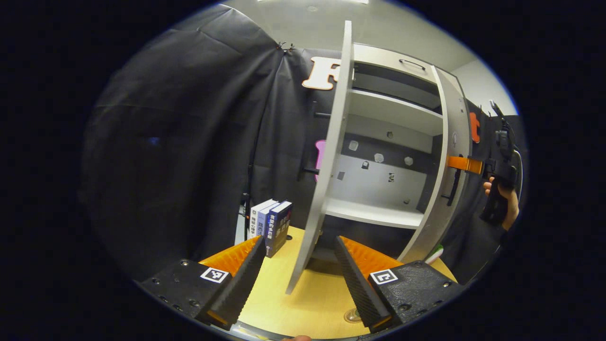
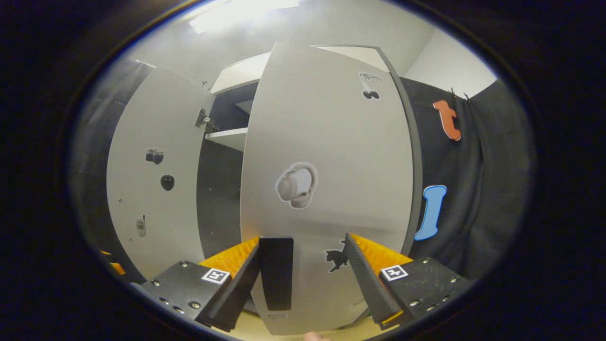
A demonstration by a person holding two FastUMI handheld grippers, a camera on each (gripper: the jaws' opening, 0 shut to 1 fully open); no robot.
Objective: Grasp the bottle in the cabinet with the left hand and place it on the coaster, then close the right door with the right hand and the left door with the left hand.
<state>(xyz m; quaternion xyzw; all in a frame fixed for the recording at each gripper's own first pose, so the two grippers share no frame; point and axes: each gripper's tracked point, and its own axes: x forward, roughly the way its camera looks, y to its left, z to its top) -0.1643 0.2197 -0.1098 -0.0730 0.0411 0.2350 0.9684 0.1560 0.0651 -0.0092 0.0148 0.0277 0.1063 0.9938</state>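
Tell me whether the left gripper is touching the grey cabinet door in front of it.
Apart. The left gripper view shows the left gripper open, the grey cabinet door's edge standing between its fingers with table visible either side.

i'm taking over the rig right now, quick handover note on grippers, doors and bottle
Left gripper: open, holding nothing, with the left door's edge between its jaws, not gripped.
Right gripper: open, at the right door's outer face near its dark handle.
Cabinet shelves look bare. A bit of what may be the bottle peeks out low beside the right door; coaster not made out.
Done: bottle apparently out.
Left: both doors are still ajar; close right, then left.
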